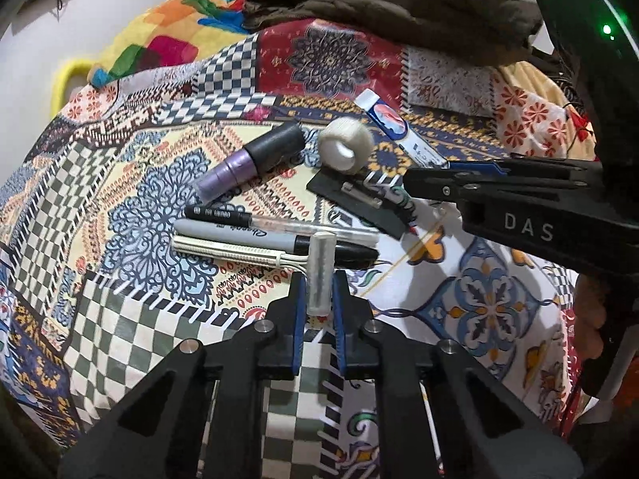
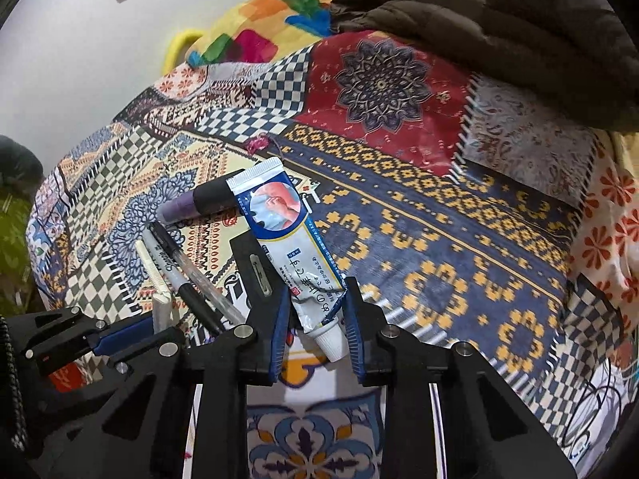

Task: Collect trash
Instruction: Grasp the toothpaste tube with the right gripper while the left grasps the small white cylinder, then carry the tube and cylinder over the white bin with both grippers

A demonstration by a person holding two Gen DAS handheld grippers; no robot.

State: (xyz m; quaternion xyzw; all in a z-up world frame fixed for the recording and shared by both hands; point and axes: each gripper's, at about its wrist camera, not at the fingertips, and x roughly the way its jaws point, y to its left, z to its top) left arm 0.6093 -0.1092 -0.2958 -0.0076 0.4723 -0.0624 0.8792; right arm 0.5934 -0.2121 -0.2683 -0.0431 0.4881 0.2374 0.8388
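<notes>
My left gripper (image 1: 318, 291) is shut on a small translucent white cylinder (image 1: 319, 271), held upright above the patterned bedspread (image 1: 120, 339). My right gripper (image 2: 315, 311) is shut on the lower end of a white and blue ointment tube (image 2: 287, 235), lifted off the cloth. In the left wrist view the right gripper (image 1: 431, 183) holds that tube (image 1: 393, 123) at the right. On the cloth lie a purple and black tube (image 1: 251, 163), a roll of white tape (image 1: 345, 143), a clear pen (image 1: 279, 221), a Sharpie marker (image 1: 263, 237), a white comb-like stick (image 1: 227, 249) and a black flat plate (image 1: 359, 199).
A brown puffer jacket (image 1: 399, 0) lies at the back of the bed. A multicoloured cushion (image 1: 167, 32) sits at the back left against the white wall. The bed edge drops off at the left.
</notes>
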